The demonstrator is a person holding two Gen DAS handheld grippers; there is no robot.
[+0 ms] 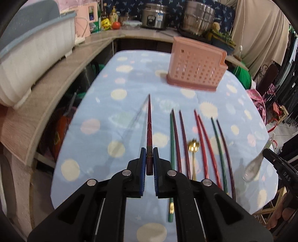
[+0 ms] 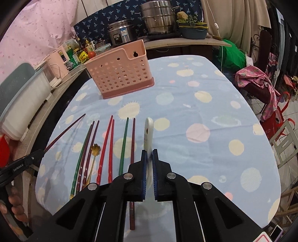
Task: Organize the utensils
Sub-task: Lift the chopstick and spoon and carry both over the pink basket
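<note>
My left gripper [image 1: 149, 151] is shut on the thick end of a dark red chopstick [image 1: 149, 126], which is lifted off the cloth and points toward the pink perforated basket [image 1: 195, 72]. My right gripper [image 2: 149, 152] is shut on the handle of a white ceramic spoon [image 2: 149, 128], held above the table. Several chopsticks in green [image 2: 123, 145], red [image 2: 105, 145] and purple lie side by side on the blue spotted tablecloth [image 2: 204, 104], with a gold spoon [image 2: 95, 149] among them. The basket [image 2: 121, 70] stands upright at the far side.
A counter along the left and back holds a white dish rack [image 1: 28, 61], a rice cooker [image 1: 154, 16], a steel steamer pot [image 2: 158, 16] and bottles. A green bag [image 2: 232, 55], pink cloth [image 2: 260, 82] and wooden chair [image 2: 286, 141] stand beyond the table's right edge.
</note>
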